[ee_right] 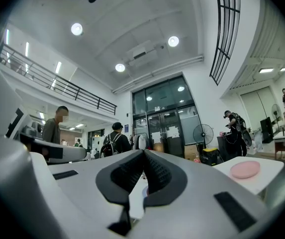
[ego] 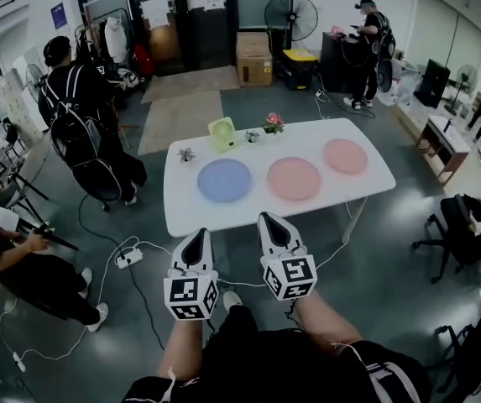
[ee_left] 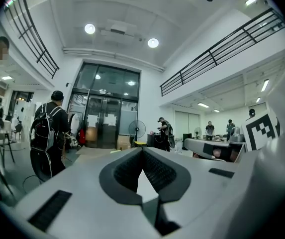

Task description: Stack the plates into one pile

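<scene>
- One white bench is standing in the middle of a busy hall, carrying everything the task needs, while people are working well away from it.
- Three plates are lying on it in a loose row, none touching another. The blue plate is sitting at the left, the middle pink plate near it, and the far pink plate toward the right end, a little further back. Nothing is resting on anything yet, so the pile is judged not begun.
- Two grippers are hovering over the floor, short of the bench's near edge and pointing roughly level at it. The left gripper is lining up with the blue plate. The right gripper is facing the gap between blue and middle pink. Both are showing jaws pressed together at the tips and gripping nothing.
- The step in hand is looking like the approach to a first pick. The next move is calling for at least one gripper to open, drop to bench height and pinch a thin rim, most likely on a pink plate bound for a neighbour.
- A small green fan and a potted flower are sitting along the far edge, seemingly clear of any lift.
</scene>
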Tool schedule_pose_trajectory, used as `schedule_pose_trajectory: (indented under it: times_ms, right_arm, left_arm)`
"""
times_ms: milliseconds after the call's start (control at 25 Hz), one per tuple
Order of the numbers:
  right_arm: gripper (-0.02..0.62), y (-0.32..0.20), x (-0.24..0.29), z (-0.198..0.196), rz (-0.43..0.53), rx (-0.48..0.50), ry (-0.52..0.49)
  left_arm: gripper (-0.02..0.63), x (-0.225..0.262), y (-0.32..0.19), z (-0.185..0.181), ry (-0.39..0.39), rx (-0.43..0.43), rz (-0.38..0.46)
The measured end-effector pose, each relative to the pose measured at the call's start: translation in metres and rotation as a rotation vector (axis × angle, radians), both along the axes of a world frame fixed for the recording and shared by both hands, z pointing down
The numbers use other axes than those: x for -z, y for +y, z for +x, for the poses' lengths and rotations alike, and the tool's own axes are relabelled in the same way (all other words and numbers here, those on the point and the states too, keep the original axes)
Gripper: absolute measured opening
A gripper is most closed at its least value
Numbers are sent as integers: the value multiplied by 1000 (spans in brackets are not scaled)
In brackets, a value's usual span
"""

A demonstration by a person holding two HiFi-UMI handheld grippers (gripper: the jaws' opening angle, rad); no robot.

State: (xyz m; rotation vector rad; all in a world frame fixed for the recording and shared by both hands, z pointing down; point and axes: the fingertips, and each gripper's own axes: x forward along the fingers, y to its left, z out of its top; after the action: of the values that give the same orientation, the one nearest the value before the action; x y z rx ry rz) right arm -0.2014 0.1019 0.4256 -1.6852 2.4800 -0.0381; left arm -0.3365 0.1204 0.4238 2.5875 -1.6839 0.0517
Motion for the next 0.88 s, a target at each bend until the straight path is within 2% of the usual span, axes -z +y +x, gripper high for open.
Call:
schedule_pose_trajectory:
  times_ms: [240,560,720,880]
  right_arm:
    - [15,-105,6,-20,3,-2,22]
    - [15,-244,25,-57,9,-11,31]
    - [15,-300,19,-69,3,-19,35]
    - [15,-335,12,-73,-17,-25,32]
  left_arm:
    - [11,4,-105,-14,40,-32,-3]
    - [11,21,-246,-44,39,-72,13]
    - [11,20,-304,-54,38,-90,19]
    - [11,13,-342,-58,33,-96,-1]
